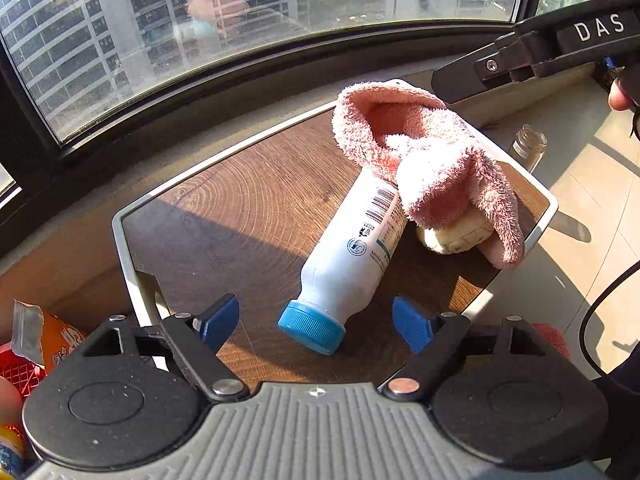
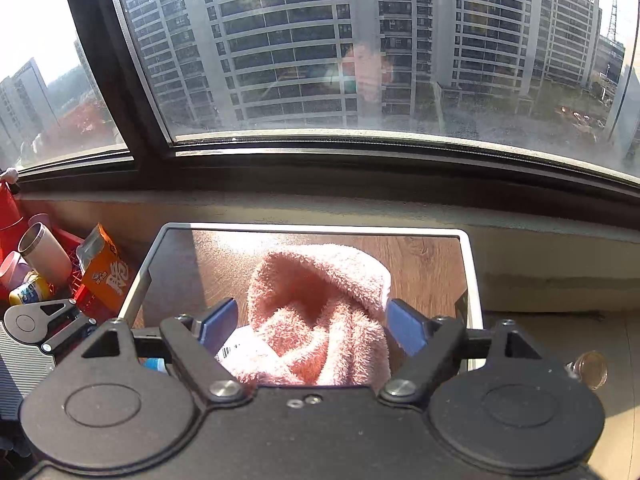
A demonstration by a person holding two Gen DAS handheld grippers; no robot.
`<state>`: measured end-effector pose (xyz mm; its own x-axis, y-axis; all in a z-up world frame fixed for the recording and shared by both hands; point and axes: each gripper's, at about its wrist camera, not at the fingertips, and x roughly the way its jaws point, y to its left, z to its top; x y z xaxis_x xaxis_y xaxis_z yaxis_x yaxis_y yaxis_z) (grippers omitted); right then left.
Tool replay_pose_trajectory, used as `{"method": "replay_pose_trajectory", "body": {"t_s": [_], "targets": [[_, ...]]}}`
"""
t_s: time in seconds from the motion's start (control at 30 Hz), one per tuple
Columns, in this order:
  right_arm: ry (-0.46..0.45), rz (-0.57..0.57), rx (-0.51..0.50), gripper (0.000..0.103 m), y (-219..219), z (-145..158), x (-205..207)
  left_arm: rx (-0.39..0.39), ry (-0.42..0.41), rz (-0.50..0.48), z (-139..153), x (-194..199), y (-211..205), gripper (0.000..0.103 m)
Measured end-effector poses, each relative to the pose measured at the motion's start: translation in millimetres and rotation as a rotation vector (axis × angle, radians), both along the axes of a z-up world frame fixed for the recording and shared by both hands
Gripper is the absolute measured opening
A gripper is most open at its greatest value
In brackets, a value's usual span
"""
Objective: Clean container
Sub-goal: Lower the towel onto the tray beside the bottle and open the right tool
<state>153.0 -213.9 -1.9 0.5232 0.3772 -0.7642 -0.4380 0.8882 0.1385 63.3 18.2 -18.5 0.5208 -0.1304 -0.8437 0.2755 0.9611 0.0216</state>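
A white bottle (image 1: 356, 248) with a blue cap (image 1: 312, 328) lies on its side on the wood-topped table (image 1: 240, 208). A fluffy pink towel (image 1: 420, 152) is draped over its far end and over a pale yellow lump (image 1: 452, 236). My left gripper (image 1: 316, 326) is open, its blue pads (image 1: 218, 322) on either side of the cap without touching it. My right gripper (image 2: 312, 328) is open just above the towel (image 2: 320, 300), with a strip of the bottle's label (image 2: 232, 350) showing below. From the left wrist view the right gripper (image 1: 452, 84) hovers over the towel's far edge.
The table has a raised white rim (image 2: 474, 280) and stands against a windowsill. A glass jar (image 1: 528, 148) sits on the tiled floor to the right. To the left, a red crate (image 2: 92, 300) holds an orange packet (image 2: 104, 276), cups and small bottles.
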Motion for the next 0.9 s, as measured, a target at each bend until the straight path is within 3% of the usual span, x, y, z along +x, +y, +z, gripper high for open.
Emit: {"method": "replay_pose_trajectory", "body": {"t_s": [0.13, 0.23, 0.6, 0.9], "targets": [[-0.035, -0.022, 0.041, 0.090, -5, 18, -23, -0.071, -0.034, 0.058, 15, -5, 17, 0.089], [-0.067, -0.023, 0.068, 0.094, -8, 29, -46, -0.098, -0.080, 0.104, 33, -20, 20, 0.101], [-0.227, 0.011, 0.102, 0.102, -2, 48, -139, -0.120, -0.238, 0.162, 63, -62, 24, 0.102], [-0.234, -0.070, 0.118, 0.102, -9, 39, -168, -0.113, -0.282, 0.105, 64, -87, 15, 0.102]]}}
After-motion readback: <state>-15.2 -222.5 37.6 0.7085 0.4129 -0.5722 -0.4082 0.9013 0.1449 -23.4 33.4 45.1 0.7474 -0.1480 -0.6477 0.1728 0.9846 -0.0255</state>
